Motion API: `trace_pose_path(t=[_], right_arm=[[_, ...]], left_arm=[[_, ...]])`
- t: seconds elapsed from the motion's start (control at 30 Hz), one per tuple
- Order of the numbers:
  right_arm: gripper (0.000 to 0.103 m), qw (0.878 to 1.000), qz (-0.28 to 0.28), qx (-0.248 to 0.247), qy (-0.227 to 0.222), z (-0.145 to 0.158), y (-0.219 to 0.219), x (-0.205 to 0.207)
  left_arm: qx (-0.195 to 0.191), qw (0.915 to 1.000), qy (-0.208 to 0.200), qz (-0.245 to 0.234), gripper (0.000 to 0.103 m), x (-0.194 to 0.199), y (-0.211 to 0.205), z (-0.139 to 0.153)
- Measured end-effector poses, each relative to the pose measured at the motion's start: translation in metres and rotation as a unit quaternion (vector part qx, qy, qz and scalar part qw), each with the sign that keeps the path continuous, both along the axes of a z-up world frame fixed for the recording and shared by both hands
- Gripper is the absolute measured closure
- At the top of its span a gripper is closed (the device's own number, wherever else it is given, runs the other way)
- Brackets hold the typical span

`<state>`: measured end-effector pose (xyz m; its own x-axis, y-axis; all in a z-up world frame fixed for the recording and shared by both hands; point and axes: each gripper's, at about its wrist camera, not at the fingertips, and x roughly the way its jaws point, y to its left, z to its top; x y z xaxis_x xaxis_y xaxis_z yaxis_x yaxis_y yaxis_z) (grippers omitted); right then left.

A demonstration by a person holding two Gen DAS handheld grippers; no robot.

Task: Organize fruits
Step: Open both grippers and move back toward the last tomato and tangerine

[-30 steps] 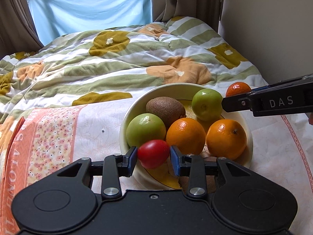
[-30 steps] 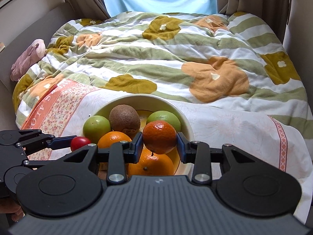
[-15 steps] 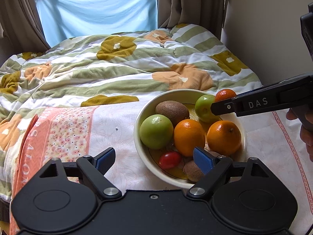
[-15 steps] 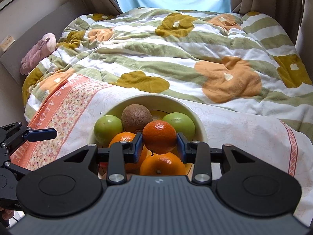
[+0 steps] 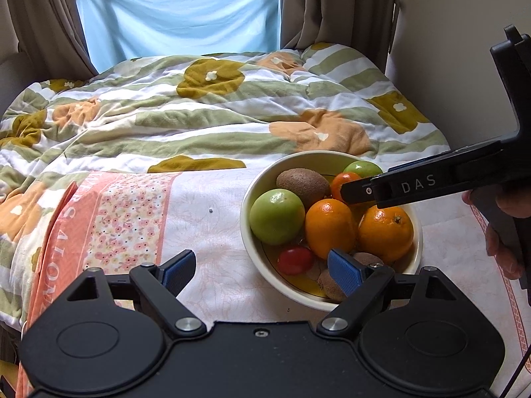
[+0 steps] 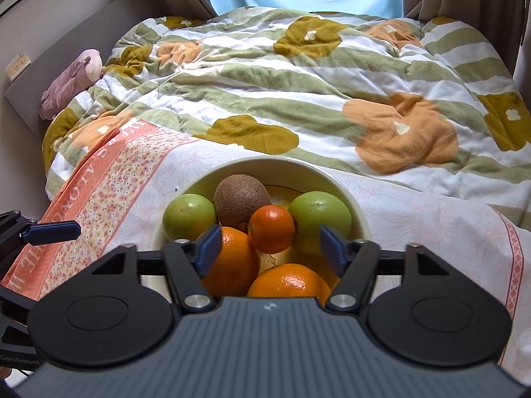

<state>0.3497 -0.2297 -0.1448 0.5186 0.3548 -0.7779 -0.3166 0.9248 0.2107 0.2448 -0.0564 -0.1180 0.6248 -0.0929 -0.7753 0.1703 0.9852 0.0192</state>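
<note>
**Fruit bowl on bed: both tongs letting go**

- Right tongs (image 6: 270, 248): your jaws are opening, pads standing clear on either side of the small mandarin (image 6: 271, 229). It is sitting among the other fruit and nothing is being gripped.
- Left tongs (image 5: 262, 270): you are holding these apart and empty, just short of the near rim, with the red tomato (image 5: 295, 259) lying inside the bowl ahead of them.
- Bowl (image 5: 252, 248): it is resting on the pale cloth (image 5: 212, 232) spread over the bed. It is carrying two green apples (image 5: 277, 217), two large oranges (image 5: 330, 229), a whole kiwi (image 5: 303, 182) at the back and more kiwi at the front edge.
- Beyond: a flowered quilt (image 6: 298, 76) is covering the rest of the bed.
- Step in hand: you are releasing the last pieces into the bowl. No loose fruit is showing on the cloth, so the gathering looks close to finished.
- Next move: it is calling for you to lift both tongs straight back without nudging the pile, since the mandarin is perching high.
</note>
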Motion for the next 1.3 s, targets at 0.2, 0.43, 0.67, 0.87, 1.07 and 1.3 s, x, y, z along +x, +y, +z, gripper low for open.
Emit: trace_pose_path(t=[0.2,0.43,0.67,0.87,1.07,1.3], right_arm=[[0.0,1.0,0.0,-0.001,-0.002,0.004,-0.003,-0.009],[0.0,1.0,0.004,-0.01,-0.025,0.022,-0.004,-0.024],[0.0,0.999,-0.009,-0.015,-0.035,0.048,-0.005,-0.039],[0.0,0.997,-0.037,-0.009,-0.062,0.07,-0.002,-0.07],[0.0,0.994,-0.074,-0.006,-0.075,0.087,0.015,-0.109],[0.0,0.988,-0.122,-0.019,-0.09,0.09,0.048,-0.155]], left_arm=[[-0.001,1.0,-0.004,0.005,0.013,-0.005,0.002,0.003],[0.003,0.9997,-0.02,0.016,0.013,-0.015,0.01,0.016],[0.005,0.9983,-0.055,0.02,0.013,-0.03,0.026,0.043],[0.017,0.9955,-0.092,0.012,0.006,-0.045,0.048,0.064],[0.016,0.995,-0.098,-0.016,0.004,-0.056,0.079,0.071],[0.037,0.9901,-0.101,-0.091,0.003,-0.073,0.107,0.063]])
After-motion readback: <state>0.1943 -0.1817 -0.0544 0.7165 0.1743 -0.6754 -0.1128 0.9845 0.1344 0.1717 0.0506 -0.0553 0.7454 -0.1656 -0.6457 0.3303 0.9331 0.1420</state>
